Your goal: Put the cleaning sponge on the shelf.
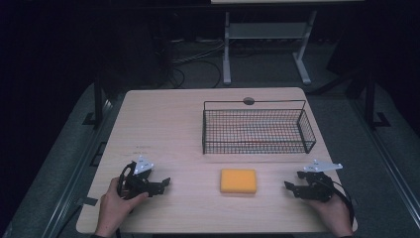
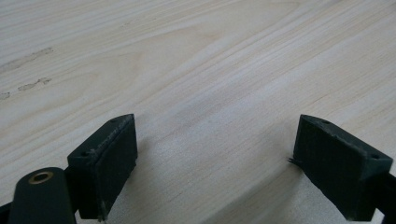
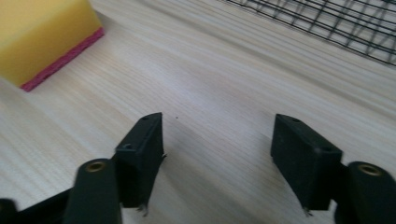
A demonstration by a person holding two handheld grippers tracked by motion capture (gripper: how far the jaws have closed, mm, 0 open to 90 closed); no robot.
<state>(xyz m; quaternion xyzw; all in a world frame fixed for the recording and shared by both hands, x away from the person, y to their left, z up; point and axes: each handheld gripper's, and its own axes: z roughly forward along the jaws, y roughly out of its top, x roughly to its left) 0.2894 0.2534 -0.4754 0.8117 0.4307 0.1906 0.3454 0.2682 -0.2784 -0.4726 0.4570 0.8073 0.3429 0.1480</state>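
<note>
**Both grippers empty, sponge untouched between them**

You have no readable writing here; faint grey marks on the table (image 1: pixel 163 129) are too small to make out. The sponge (image 1: pixel 238 180) lies flat between your hands, just in front of the wire basket (image 1: pixel 257 130); in the right gripper view it is cut off at the upper left, with a pink underside showing. Your left gripper (image 1: pixel 159 185) has its jaws spread wide over bare wood. Your right gripper (image 1: pixel 293 181) is also parted, pinching nothing, near the sponge but apart from it.

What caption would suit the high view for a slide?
Open tongs in each hand flank a yellow sponge on a wooden table, a wire basket beyond it.
</note>
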